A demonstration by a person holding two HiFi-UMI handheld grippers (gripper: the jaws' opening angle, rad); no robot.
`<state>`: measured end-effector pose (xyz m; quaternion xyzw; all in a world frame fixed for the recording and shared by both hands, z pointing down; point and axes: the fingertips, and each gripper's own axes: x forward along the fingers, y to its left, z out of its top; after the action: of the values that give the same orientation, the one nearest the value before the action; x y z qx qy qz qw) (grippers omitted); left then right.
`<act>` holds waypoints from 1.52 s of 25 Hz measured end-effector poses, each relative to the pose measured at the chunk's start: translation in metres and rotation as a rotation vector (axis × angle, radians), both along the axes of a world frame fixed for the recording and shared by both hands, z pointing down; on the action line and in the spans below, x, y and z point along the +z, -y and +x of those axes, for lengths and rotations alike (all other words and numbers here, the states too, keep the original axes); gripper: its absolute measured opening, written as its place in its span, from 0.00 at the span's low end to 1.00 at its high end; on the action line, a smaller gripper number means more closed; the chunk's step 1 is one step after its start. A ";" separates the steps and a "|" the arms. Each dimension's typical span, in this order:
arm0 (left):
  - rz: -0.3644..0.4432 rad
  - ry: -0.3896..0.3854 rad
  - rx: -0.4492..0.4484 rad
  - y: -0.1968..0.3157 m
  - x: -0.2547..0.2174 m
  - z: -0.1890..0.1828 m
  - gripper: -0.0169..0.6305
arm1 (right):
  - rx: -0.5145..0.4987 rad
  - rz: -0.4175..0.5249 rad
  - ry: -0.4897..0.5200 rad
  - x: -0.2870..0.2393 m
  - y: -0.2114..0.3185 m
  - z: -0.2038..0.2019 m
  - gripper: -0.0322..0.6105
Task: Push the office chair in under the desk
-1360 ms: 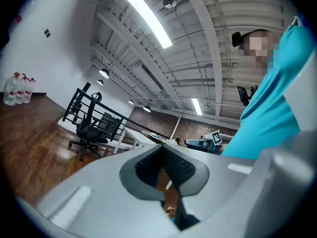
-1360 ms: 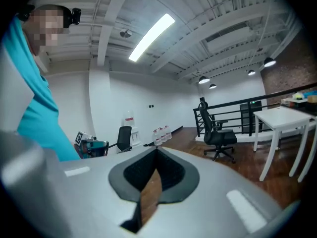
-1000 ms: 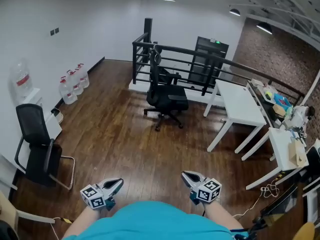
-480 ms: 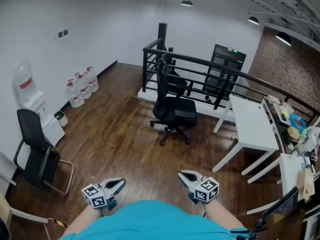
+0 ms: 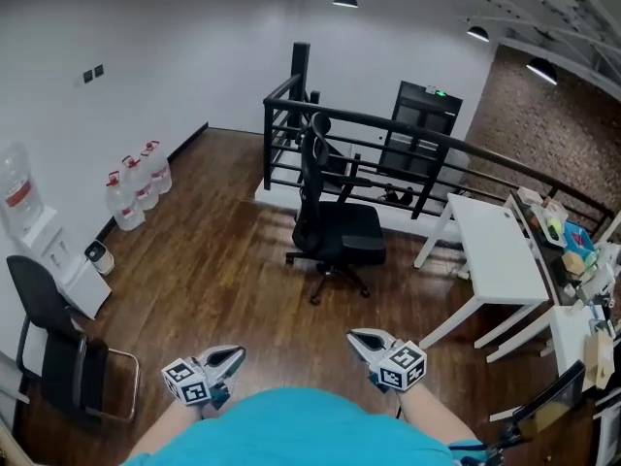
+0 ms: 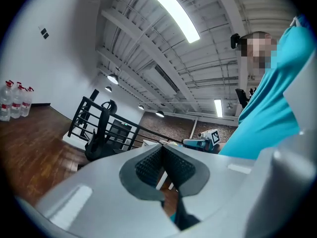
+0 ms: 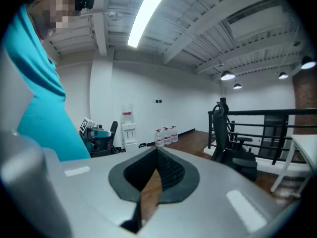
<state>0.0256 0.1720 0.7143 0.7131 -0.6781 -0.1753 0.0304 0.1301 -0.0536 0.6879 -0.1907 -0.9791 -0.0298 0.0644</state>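
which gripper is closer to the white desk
Right. The right gripper hangs below-left of the white desk; the left gripper is much farther left.

Head view: water dispenser (image 5: 19,202) is cut by the left edge and the second table (image 5: 572,330) by the right edge. Items on the shelf (image 5: 568,241) by the brick wall are too small to identify. Office chair (image 5: 335,226) base is partly hidden under its own seat; teal shirt (image 5: 291,425) covers the lower edge.
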 end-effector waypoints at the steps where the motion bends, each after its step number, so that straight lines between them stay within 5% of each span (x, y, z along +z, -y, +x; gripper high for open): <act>1: -0.003 0.006 0.017 0.002 0.001 -0.021 0.07 | 0.016 0.003 0.001 0.001 0.001 -0.018 0.05; 6: -0.014 0.080 0.110 0.014 -0.011 -0.122 0.07 | 0.083 0.000 0.023 -0.005 0.006 -0.114 0.05; 10: -0.002 0.068 0.119 0.034 -0.024 -0.204 0.07 | 0.103 -0.011 0.006 -0.011 0.020 -0.183 0.05; 16: 0.006 0.068 0.127 0.083 -0.025 -0.271 0.07 | 0.106 -0.047 -0.006 0.007 0.075 -0.260 0.05; 29: -0.041 0.044 -0.043 0.242 -0.026 -0.464 0.07 | -0.092 0.057 0.001 0.001 0.225 -0.472 0.05; 38: -0.038 0.021 0.090 0.271 -0.018 -0.630 0.07 | 0.043 0.079 -0.038 -0.011 0.229 -0.612 0.05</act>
<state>-0.6042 -0.0989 0.6962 0.7440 -0.6488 -0.1532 0.0447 -0.4819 -0.2828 0.6774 -0.1677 -0.9796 -0.0633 0.0911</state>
